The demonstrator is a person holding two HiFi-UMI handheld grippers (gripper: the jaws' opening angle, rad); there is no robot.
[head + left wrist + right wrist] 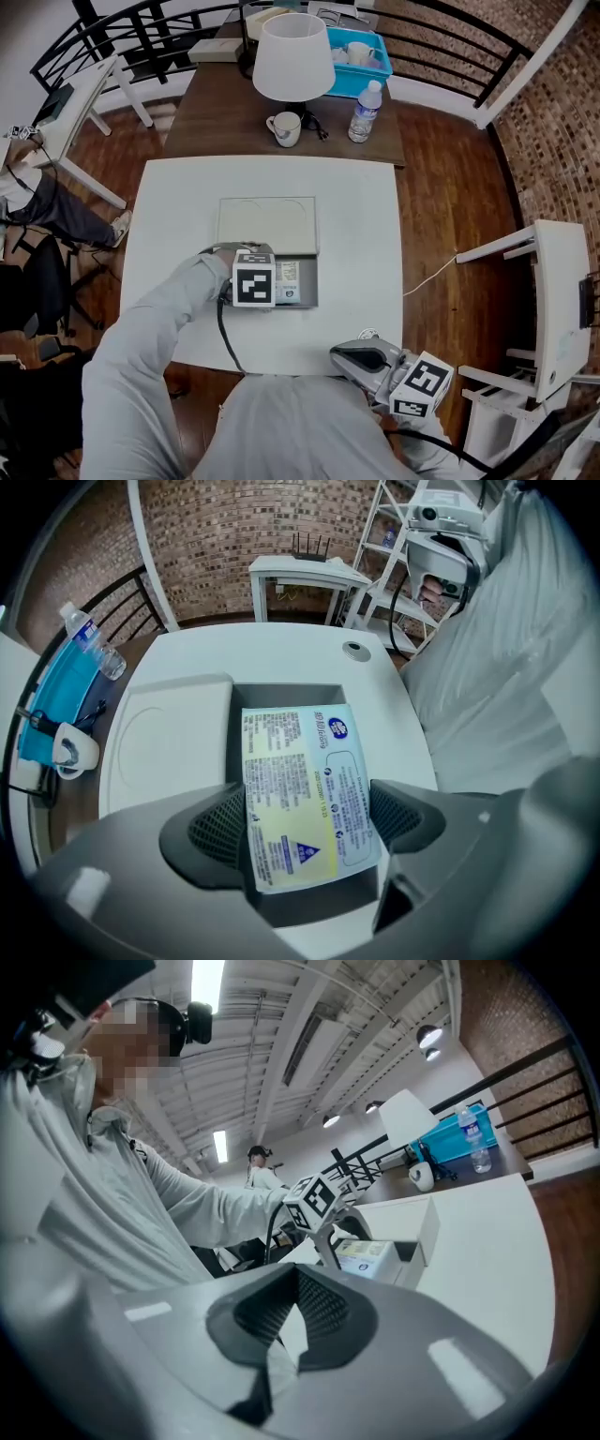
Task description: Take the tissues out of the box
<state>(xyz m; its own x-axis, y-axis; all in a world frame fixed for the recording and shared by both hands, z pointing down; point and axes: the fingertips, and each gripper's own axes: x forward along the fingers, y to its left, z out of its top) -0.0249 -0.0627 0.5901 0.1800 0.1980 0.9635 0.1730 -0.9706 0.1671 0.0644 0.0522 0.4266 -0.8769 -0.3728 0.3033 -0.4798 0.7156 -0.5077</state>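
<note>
A grey box [310,292] stands open in the middle of the white table [361,234], its white lid [267,225] folded back toward the far side. A printed tissue pack [305,785] lies in the box [281,695]. My left gripper [277,281] reaches over the box. In the left gripper view its pads [217,829] press on both long sides of the pack. My right gripper [349,356] hangs at the table's front edge near my body. Its jaws are shut with nothing in them [298,1274], well away from the box [375,1258].
Behind the white table, a brown table holds a lamp [293,56], a mug [286,128], a water bottle [366,111] and a blue bin [361,61]. A white shelf [562,300] stands at the right. A person sits at the far left [47,206].
</note>
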